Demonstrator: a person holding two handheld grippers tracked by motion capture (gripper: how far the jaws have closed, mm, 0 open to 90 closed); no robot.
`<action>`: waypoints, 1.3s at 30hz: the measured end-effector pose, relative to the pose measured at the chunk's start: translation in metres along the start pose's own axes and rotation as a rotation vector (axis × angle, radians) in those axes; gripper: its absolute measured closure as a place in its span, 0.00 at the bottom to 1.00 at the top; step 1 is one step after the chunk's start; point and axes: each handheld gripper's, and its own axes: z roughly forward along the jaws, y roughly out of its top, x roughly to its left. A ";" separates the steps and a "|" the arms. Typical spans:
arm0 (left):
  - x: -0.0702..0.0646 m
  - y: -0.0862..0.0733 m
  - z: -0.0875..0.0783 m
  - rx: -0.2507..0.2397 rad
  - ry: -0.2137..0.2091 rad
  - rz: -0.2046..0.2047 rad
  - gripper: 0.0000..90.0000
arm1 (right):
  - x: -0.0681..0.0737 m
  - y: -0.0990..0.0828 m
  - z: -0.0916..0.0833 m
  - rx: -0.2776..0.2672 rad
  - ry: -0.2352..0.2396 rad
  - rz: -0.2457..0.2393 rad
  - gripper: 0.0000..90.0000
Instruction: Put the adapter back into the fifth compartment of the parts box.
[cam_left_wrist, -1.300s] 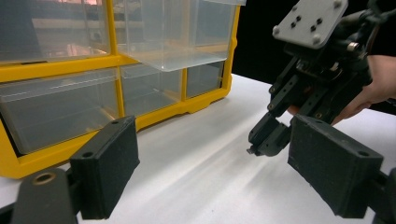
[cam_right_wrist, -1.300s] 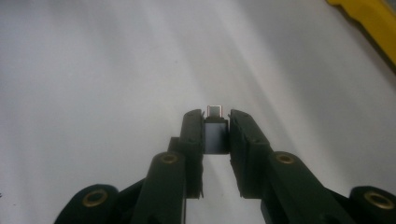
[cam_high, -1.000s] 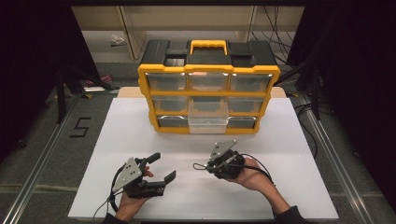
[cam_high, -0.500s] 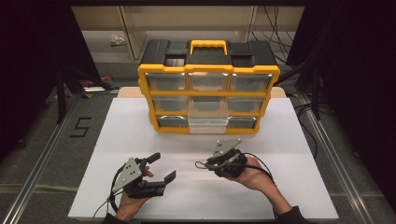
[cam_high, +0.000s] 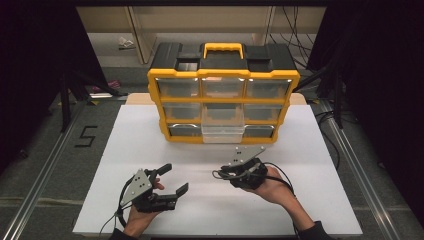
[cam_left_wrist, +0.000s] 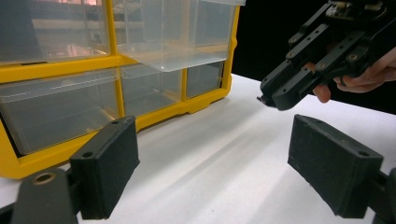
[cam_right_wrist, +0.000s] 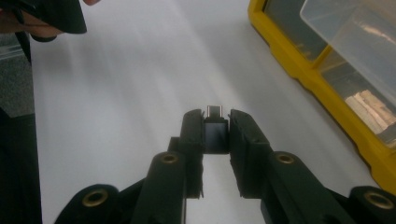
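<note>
Yellow plastic frames the drawer cabinet (cam_high: 223, 95) at the upper centre of the high view, standing on the white desk (cam_high: 150, 135); its lower middle clear drawer (cam_high: 223, 134) sticks out toward the person, probably so a part could be taken out or dropped in. At lower left the left tool (cam_high: 173, 180) rests low on the desk with its jaws spread wide and nothing between them, likely parked out of the way. Right of centre the right tool (cam_high: 217, 173) hovers just in front of the cabinet, pointing left.

Seen from the left gripper view, the two black pads (cam_left_wrist: 111, 168) stand far apart at the bottom corners, bare desk between them. The pulled-out drawer (cam_left_wrist: 180, 35) overhangs at top centre, and the right tool (cam_left_wrist: 275, 95) comes in from the upper right, held by a hand (cam_left_wrist: 369, 77).

Looking along the right gripper view, the jaws are pinched on a small black connector (cam_right_wrist: 215, 132) with a metal tip, mid-frame, gripped by its body so the tip pokes forward above the desk. The cabinet (cam_right_wrist: 327, 88) runs down the right edge, with the open drawer (cam_right_wrist: 359, 37) at upper right, close enough to be where the connector belongs.
</note>
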 end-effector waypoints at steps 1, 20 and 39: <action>0.000 0.000 0.000 0.000 0.000 -0.001 0.18 | 0.000 0.001 -0.001 -0.006 -0.003 0.000 0.84; 0.000 0.000 0.000 0.000 0.001 -0.001 0.18 | -0.001 0.010 -0.020 -0.110 -0.042 0.013 0.85; 0.000 0.000 0.000 -0.003 0.003 -0.002 0.18 | -0.005 0.022 -0.036 -0.191 -0.068 0.024 0.85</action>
